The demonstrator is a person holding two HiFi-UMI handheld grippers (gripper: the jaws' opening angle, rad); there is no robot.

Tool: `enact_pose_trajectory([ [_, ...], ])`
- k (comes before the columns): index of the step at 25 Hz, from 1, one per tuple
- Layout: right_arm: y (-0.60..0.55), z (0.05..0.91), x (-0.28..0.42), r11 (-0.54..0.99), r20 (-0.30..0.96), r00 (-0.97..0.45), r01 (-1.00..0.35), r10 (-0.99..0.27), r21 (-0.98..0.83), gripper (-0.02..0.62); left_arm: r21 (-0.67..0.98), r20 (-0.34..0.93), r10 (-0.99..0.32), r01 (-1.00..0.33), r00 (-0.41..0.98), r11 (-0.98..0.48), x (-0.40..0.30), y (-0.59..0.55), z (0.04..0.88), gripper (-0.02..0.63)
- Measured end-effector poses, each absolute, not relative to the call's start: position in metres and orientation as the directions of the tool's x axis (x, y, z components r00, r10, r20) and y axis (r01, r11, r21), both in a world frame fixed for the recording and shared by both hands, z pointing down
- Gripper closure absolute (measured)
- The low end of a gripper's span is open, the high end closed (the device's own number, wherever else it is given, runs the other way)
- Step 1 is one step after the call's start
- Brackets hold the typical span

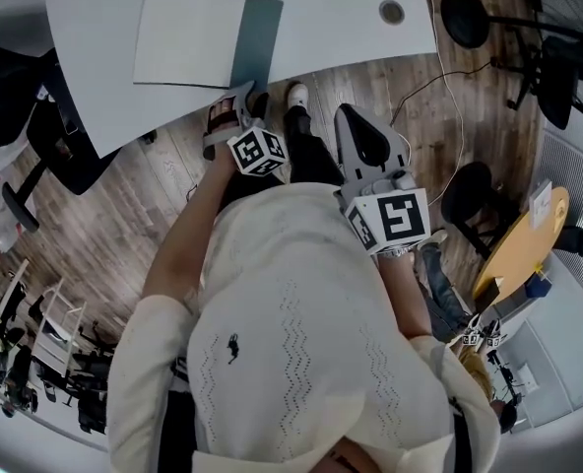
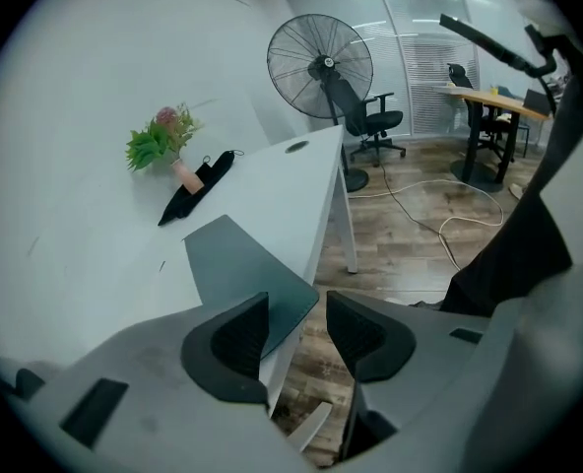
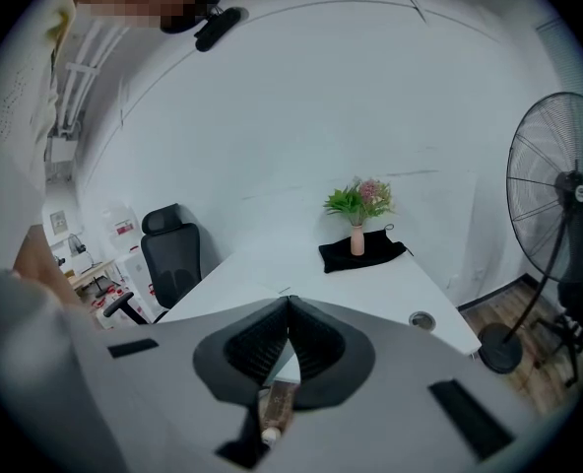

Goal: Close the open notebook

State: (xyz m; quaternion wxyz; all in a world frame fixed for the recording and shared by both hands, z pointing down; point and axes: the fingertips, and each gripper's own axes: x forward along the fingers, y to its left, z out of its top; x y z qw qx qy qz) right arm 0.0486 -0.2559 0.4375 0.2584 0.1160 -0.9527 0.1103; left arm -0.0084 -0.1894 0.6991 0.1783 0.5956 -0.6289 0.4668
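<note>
The notebook lies open on the white table (image 1: 341,18) near its front edge. Its white page (image 1: 188,39) is on the left and its dark teal cover (image 1: 259,35) is flat on the right. My left gripper (image 1: 234,101) hovers just off the table edge below the cover's near corner, pointing down at it. In the left gripper view its jaws (image 2: 296,304) stand open, with the teal cover (image 2: 237,259) just beyond the left jaw and nothing gripped. My right gripper (image 1: 358,116) is over the floor to the right, shut (image 3: 290,302) and holding nothing.
A small plant in a pink vase (image 2: 168,146) and a black cloth (image 2: 198,190) sit at the far end of the table. A cable grommet (image 1: 391,11) is in the tabletop. A standing fan (image 2: 319,67), office chairs (image 1: 35,136) and floor cables (image 2: 439,225) surround the table.
</note>
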Motion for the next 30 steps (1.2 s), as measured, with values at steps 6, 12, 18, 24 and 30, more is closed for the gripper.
enact_pose_trajectory([
  [6, -0.259, 0.44, 0.058, 0.934, 0.52, -0.83, -0.323, -0.201, -0.155, 0.594, -0.428, 0.785, -0.553, -0.891, -0.281, -0.155, -0.011, -0.188, 0.704, 0.428],
  [12, -0.262, 0.439, 0.061, 0.923, 0.512, -0.829, -0.349, -0.225, -0.16, 0.594, -0.407, 0.793, -0.548, -0.901, -0.265, -0.153, -0.013, -0.187, 0.702, 0.464],
  [18, -0.258, 0.437, 0.06, 0.925, 0.507, -0.832, -0.346, -0.224, -0.158, 0.594, -0.358, 0.79, -0.574, -0.922, -0.214, -0.149, -0.012, -0.188, 0.696, 0.533],
  [24, -0.254, 0.437, 0.056, 0.926, 0.505, -0.833, -0.345, -0.227, -0.152, 0.594, -0.253, 0.797, -0.583, -0.964, -0.159, -0.082, -0.013, -0.188, 0.693, 0.581],
  [30, -0.251, 0.435, 0.054, 0.924, 0.502, -0.832, -0.352, -0.237, -0.147, 0.594, -0.071, 0.788, -0.611, -0.997, -0.079, 0.037, -0.016, -0.189, 0.681, 0.584],
])
